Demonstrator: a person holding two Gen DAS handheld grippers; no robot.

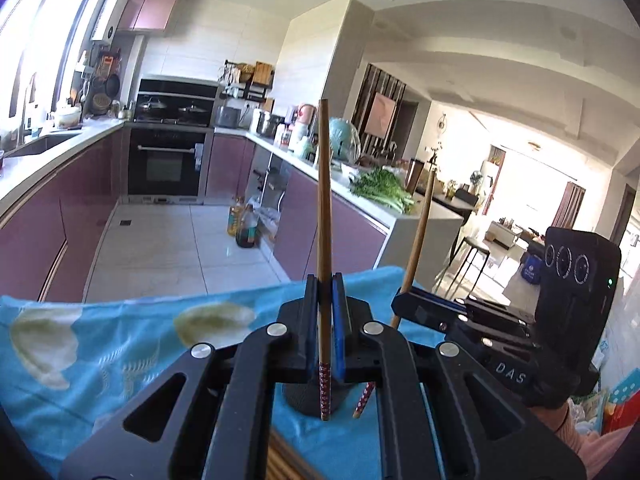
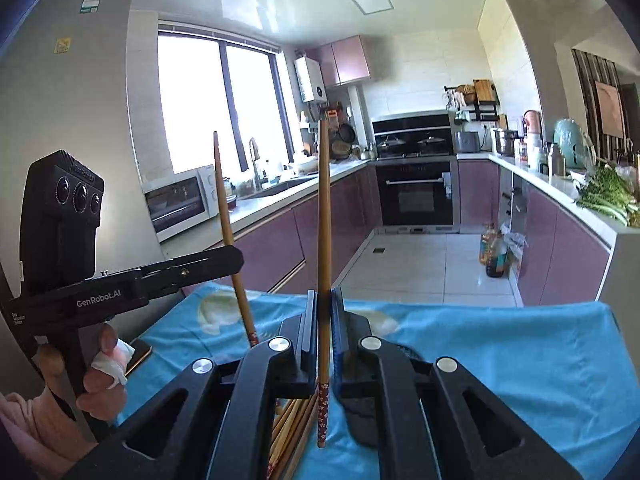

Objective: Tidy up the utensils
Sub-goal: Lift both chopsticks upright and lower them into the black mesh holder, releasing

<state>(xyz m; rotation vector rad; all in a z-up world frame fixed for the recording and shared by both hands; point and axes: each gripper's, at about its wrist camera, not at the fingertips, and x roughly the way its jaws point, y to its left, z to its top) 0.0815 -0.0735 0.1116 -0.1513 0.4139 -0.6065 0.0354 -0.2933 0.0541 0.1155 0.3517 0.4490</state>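
Chopsticks stand upright in both views. Left wrist view: the left hand-held gripper [image 1: 325,292] is clamped on a chopstick [image 1: 323,208], long axis vertical, patterned end down over a dark holder [image 1: 306,398] on the blue-clothed table [image 1: 120,344]; the right hand-held gripper [image 1: 404,296] is just beside it.

Right wrist view: the right hand-held gripper [image 2: 325,304] pinches its own chopstick [image 2: 324,240] above a bundle of chopsticks [image 2: 290,424]; either arm looks equally near for lowering.

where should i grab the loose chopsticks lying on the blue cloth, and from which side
Free a gripper first; each already pinches a chopstick. Then grip the chopstick bundle near mid-length, coming down from above with fingers straddling it across its width. The sticks lie flat and roughly parallel on the blue cloth, so a crosswise pinch probably gathers several.
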